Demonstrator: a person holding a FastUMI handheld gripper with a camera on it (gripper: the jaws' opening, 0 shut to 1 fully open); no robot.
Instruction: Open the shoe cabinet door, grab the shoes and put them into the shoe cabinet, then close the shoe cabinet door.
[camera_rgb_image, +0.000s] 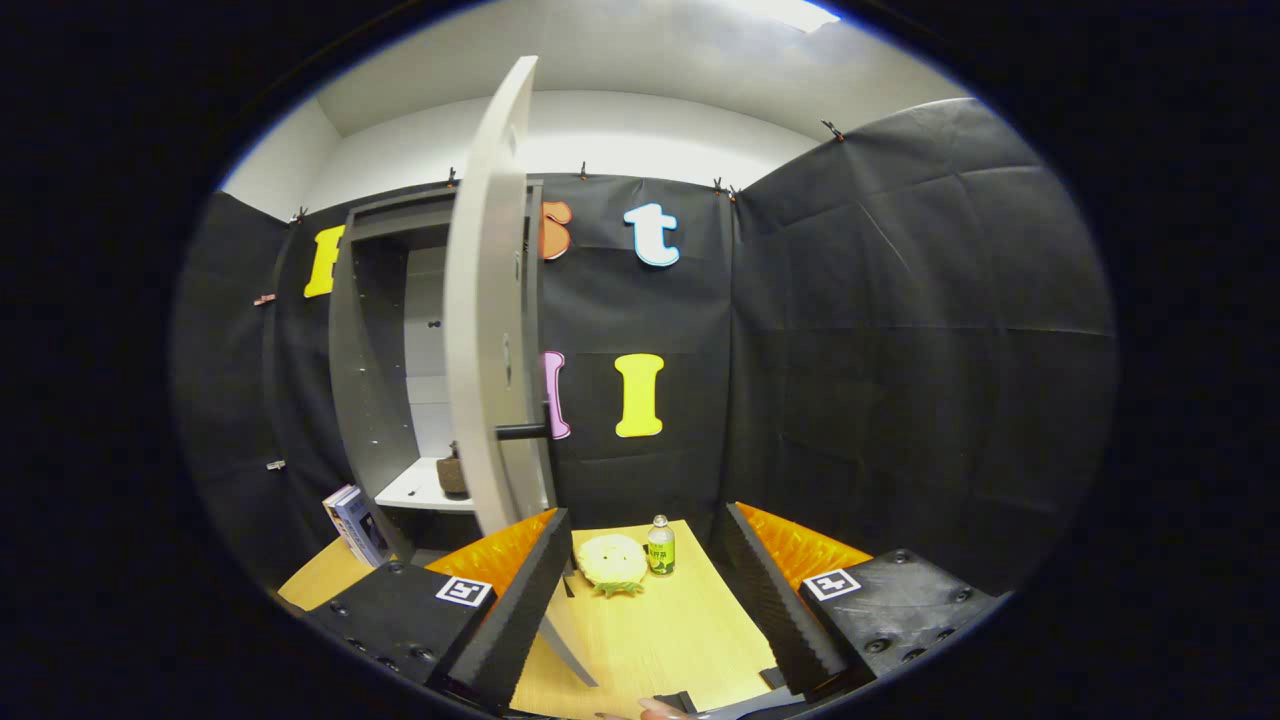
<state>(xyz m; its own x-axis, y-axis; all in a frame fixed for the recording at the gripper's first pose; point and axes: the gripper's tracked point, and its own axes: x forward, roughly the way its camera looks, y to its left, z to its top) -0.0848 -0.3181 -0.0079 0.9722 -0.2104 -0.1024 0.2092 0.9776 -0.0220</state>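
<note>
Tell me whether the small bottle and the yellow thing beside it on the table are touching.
Cannot tell. In the gripper view the bottle stands right against the yellow thing, beyond the open gripper, but no clear gap or contact shows between them.

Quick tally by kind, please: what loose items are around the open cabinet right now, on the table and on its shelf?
Books, leaning beside the grey cabinet with its pale door open: 1
Small glass bottles with green labels: 1
Yellow pineapple-shaped toys: 1
Small brown items on the white shelf: 1
Total: 4
The gripper is open, holding nothing.
</note>
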